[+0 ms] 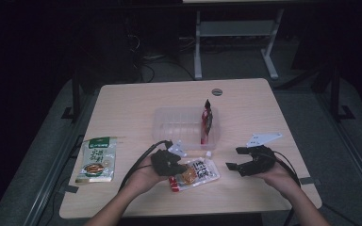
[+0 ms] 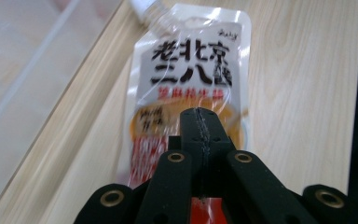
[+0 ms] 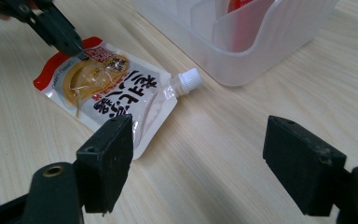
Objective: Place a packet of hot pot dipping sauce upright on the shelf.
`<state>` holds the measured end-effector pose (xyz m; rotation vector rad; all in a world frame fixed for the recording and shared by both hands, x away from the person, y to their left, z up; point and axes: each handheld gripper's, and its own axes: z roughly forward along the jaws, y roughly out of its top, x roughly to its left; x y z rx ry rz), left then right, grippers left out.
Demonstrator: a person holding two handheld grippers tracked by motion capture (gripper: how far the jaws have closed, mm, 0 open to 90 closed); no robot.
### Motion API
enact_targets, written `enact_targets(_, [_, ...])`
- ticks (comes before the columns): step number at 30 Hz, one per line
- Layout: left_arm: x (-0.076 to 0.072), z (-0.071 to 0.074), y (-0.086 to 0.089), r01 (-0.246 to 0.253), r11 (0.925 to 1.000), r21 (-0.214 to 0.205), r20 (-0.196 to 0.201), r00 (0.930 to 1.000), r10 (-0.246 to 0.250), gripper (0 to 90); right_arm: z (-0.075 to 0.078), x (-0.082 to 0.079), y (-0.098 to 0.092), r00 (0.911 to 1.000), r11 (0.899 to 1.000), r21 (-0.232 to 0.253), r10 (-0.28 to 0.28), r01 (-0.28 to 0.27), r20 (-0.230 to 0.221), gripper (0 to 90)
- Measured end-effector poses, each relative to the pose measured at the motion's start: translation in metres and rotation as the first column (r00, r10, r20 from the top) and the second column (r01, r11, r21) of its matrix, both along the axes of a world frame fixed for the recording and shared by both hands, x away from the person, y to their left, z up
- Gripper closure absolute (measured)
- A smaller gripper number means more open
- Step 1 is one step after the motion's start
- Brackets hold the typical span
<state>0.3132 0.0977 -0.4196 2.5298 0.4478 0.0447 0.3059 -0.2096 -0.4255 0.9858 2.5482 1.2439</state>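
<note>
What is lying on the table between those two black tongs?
A spouted sauce pouch lies between the left tongs and right tongs, seen from the high view; otherwise bare table.

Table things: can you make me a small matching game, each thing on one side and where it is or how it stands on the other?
Things:
1. spouted pouch
2. green packet
3. red packet
4. right gripper

States:
A. jaws wide apart
B. standing in the clear tray
C. lying near the table's left edge
D. pinched by the left gripper

Pairs: 1-D, 2-C, 3-B, 4-A
</note>
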Motion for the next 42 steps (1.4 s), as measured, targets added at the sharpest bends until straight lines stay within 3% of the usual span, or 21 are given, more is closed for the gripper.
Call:
enact_targets(6, [0.003, -0.016, -0.014, 0.009, 0.9991, 0.041, -0.017, 0.9998, -0.008, 89.9, -0.003, -0.002, 0.002, 0.9998, 1.0, -0.012, 0.017, -0.017, -0.005, 23.9])
enact_targets(13, [0.005, -0.024, -0.016, -0.013, 0.9995, 0.029, -0.027, 0.9995, 0.014, 90.0, -0.006, -0.003, 0.01, 0.9991, 0.999, -0.016, 0.039, -0.039, -0.019, 23.9])
enact_targets(19, [0.008, -0.027, -0.017, -0.011, 0.9989, 0.046, -0.021, 0.9997, 0.012, 90.0, -0.013, -0.003, 0.021, 0.996, 0.997, -0.025, 0.072, -0.074, -0.053, 24.0])
enact_targets(26, [0.007, -0.028, -0.019, -0.018, 0.9985, 0.051, -0.017, 0.9997, 0.019, 90.0, -0.022, 0.002, 0.035, 0.9891, 0.994, -0.008, 0.104, -0.105, -0.105, 24.3])
enact_targets(34, [0.008, -0.028, -0.018, -0.02, 0.9987, 0.048, -0.022, 0.9995, 0.021, 90.0, -0.029, 0.015, 0.047, 0.9796, 0.995, 0.052, 0.094, -0.086, -0.177, 30.5])
enact_targets(42, [0.007, -0.029, -0.017, -0.024, 0.9988, 0.043, -0.018, 0.9995, 0.025, 90.0, -0.037, 0.018, 0.058, 0.9654, 0.994, 0.045, 0.109, -0.102, -0.237, 30.5])
